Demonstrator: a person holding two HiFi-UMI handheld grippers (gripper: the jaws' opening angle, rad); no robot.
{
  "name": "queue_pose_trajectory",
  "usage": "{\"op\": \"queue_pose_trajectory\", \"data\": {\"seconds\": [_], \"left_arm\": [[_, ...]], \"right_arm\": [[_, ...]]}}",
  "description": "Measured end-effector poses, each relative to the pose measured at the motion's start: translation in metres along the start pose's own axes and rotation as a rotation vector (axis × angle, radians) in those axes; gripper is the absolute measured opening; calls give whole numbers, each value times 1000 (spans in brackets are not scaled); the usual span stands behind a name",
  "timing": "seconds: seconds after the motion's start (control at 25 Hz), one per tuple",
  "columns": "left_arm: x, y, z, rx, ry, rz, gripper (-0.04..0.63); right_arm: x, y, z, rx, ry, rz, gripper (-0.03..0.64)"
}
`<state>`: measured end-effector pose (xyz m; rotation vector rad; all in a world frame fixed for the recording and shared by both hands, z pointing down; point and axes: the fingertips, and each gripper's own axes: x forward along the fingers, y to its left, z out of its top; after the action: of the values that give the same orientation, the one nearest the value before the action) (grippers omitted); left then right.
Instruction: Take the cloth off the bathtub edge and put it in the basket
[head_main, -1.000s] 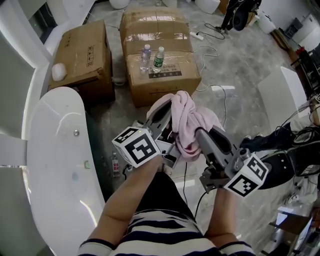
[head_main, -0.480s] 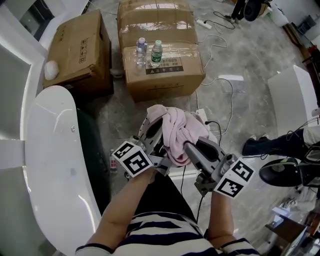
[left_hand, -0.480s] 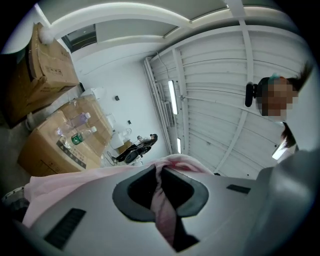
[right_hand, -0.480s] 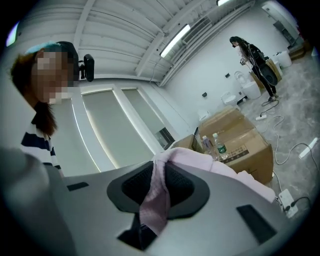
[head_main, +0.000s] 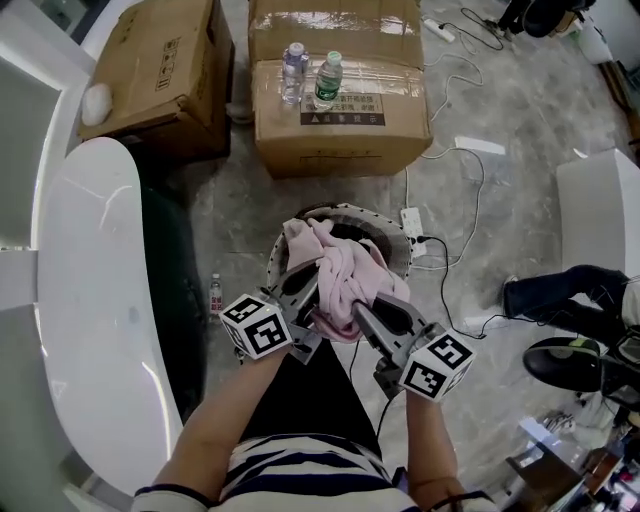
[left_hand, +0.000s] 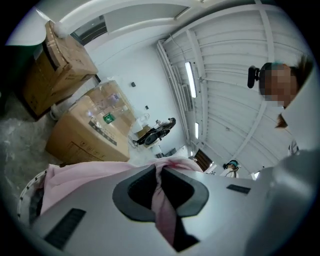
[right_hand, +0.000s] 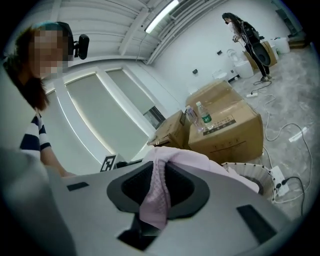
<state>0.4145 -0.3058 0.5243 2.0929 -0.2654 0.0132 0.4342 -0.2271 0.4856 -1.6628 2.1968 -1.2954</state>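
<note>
While the person in the striped top leans over the floor, both grippers hold one pink cloth (head_main: 345, 272) between them. The left gripper (head_main: 303, 283) has its two jaws squeezed together on a thin fold of the cloth. The fold runs up through the narrow slit between them. The right gripper (head_main: 362, 312) pinches the cloth as well, and a thicker bunch of it sits in the gap between its jaws. The two grippers are close side by side, pointing away from the person, and the cloth is piled up over their tips.

Right under the cloth is a round basket (head_main: 398, 232) with a pale rim. It stands on the grey floor. The cloth covers most of the basket's mouth, and some of it hangs down inside the rim. I cannot tell if it reaches the bottom.

A white bathtub (head_main: 85, 300) is off to the person's left, well apart from the cloth. Past the basket sits a big cardboard box (head_main: 340, 110) with two bottles (head_main: 293, 70) standing on top. A second box (head_main: 160, 70) is beside it. A white power strip (head_main: 411, 221) lies just by the basket, and a small bottle (head_main: 215, 293) stands on the floor near the tub.
</note>
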Motion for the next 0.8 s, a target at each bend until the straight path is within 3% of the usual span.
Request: {"op": "queue_pose_trajectory", "data": {"seconds": [0.24,0.48,0.8], "left_arm": [[-4,56,-48,-6,145,108,40],[-8,102,-90,-81,214,224,40],[-11,165,-139,-75,390,404,40]], "right_arm": [[24,-52,-53,76,93,-48,92],[48,-99,-94,122,188,-98,92],[80,-163,-157,144,325,-198,92]]}}
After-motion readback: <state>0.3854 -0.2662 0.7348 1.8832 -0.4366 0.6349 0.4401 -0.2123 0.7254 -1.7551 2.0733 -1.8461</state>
